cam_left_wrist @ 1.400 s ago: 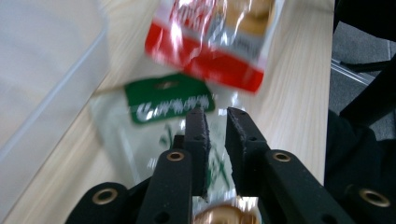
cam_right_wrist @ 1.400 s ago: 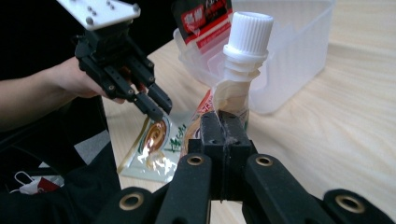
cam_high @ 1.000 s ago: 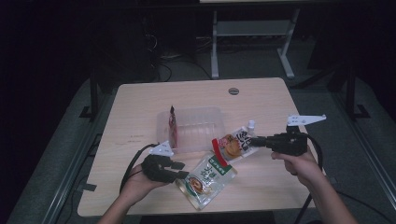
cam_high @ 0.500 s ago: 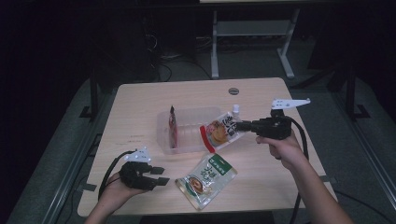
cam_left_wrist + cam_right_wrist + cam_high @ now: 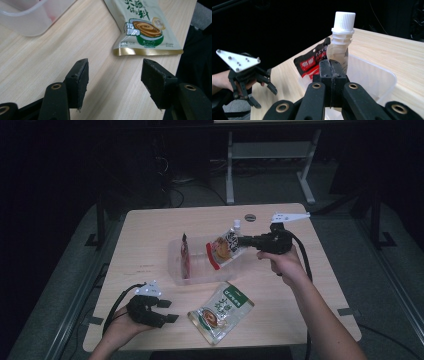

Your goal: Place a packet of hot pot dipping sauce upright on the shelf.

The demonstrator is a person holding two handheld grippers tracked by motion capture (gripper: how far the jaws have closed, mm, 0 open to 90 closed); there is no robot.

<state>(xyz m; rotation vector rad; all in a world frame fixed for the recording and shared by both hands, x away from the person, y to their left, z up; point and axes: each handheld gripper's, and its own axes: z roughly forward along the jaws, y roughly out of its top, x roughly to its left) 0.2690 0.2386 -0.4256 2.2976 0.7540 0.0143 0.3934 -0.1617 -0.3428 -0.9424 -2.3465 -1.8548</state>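
Left black two-jaw gripper (image 5: 167,311): held low in the hand, jaws just opening, nothing between.
Right black two-jaw gripper (image 5: 240,241): held level, forearm extended, jaws clamped tight.

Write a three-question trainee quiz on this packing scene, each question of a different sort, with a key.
1. True or false: the right gripper is shut on the spouted pouch.
2. Where does the green pouch lie? A) in the clear tub B) on the table, in front of the tub C) between the left jaws
3. Fill in: the red packet stands inside the clear ____.

Key: 1 true. 2 B. 3 tub. The left gripper has just been opening, with nothing between its jaws.
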